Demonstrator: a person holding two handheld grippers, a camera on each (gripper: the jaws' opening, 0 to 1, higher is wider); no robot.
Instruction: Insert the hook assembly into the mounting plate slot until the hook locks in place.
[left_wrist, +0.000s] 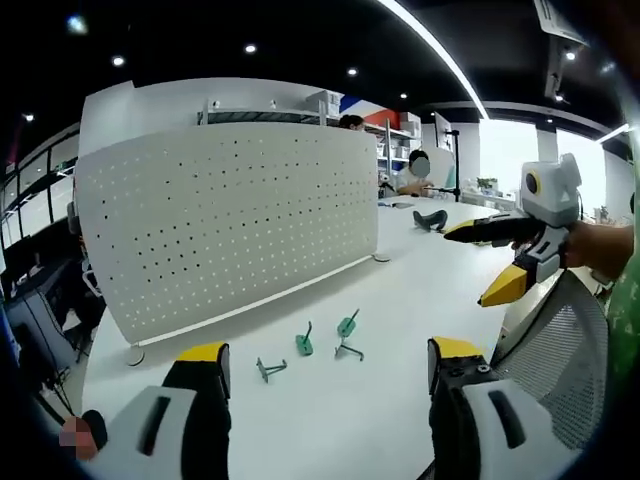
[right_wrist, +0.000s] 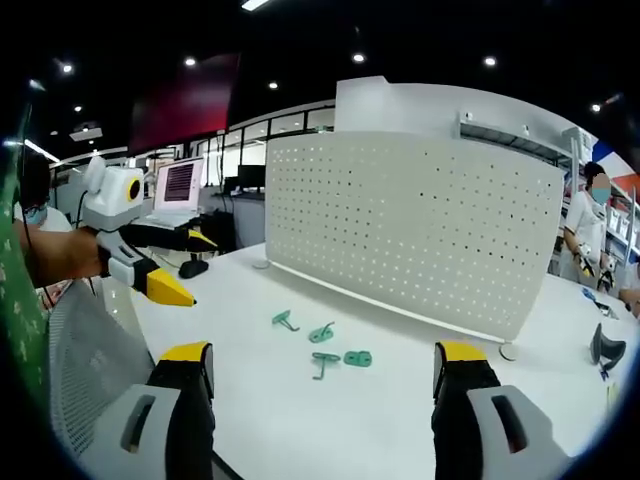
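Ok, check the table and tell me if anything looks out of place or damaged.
Nothing stands out. Three green hooks lie loose on the white table in front of the upright pegboard, none mounted yet. No spill or visible damage. Both grippers hover open, holding nothing.
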